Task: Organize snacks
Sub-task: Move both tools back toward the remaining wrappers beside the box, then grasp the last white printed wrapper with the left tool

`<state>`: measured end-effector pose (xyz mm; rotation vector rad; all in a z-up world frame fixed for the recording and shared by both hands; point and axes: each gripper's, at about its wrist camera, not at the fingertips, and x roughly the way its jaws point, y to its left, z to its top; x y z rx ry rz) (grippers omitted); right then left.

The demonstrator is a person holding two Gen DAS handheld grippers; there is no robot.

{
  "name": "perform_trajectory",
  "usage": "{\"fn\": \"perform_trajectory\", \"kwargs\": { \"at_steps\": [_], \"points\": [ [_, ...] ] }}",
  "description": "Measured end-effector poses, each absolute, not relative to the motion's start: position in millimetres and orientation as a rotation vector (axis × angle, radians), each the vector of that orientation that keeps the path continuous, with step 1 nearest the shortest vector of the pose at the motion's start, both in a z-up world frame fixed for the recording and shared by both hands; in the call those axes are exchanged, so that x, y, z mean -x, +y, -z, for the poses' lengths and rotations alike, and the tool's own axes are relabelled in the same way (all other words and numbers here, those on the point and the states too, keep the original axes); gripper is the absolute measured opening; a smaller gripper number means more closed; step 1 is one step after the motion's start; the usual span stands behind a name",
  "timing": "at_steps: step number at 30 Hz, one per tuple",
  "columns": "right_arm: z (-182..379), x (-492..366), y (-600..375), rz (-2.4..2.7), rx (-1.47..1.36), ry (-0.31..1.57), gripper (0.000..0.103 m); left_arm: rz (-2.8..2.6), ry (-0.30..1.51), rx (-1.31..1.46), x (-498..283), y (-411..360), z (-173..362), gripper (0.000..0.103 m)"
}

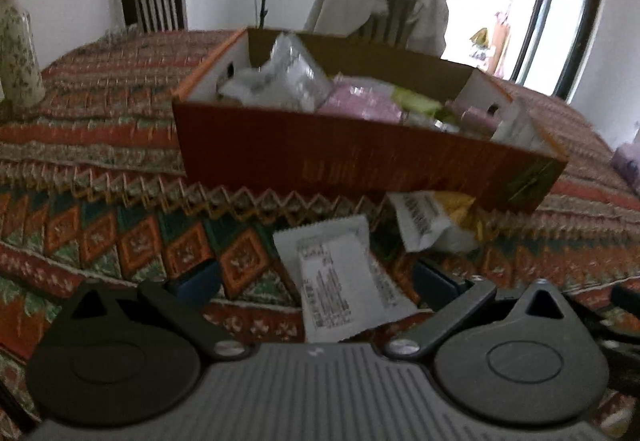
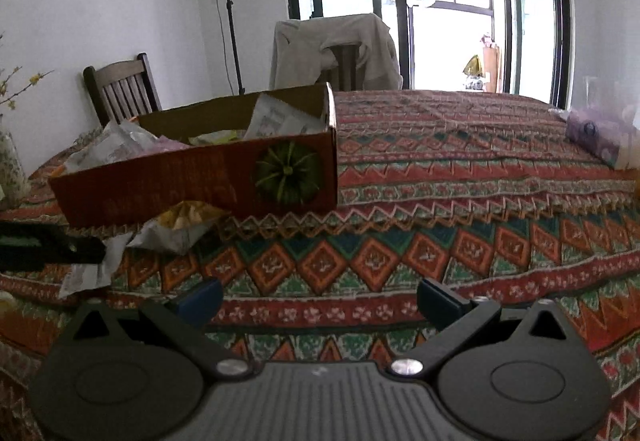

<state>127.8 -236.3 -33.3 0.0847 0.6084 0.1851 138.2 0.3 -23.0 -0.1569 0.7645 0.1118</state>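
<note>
While the white packet [image 1: 340, 277] is straddled by the open left gripper [image 1: 316, 281], a pinch is needed; the box [image 1: 360, 157] awaits (right gripper [image 2: 320, 295] gapes, empty).

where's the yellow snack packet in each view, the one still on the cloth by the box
Left wrist: the yellow snack packet lies right of centre, against the near wall of the cardboard box, beyond the white packet between the left tongs.
Right wrist: the yellow snack packet lies left of centre, below the box's front wall, left of the right tongs.
Shared landmark: the cardboard box.
</note>
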Motion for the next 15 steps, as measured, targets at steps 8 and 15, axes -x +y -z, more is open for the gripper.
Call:
{"fn": "perform_trajectory", "kwargs": {
  "at_steps": [8,15],
  "points": [
    [33.1,-127.8,-236.5,-0.208,-0.089,0.610,0.103,-0.203,0.758,0.061,-150.4,-17.9,32.8,0.089],
    [34.4,-128.9,-238.9,-0.217,-0.112,0.620,0.103,-0.143,0.702,0.112,-138.6,-14.7,24.8,0.046]
  ]
}}
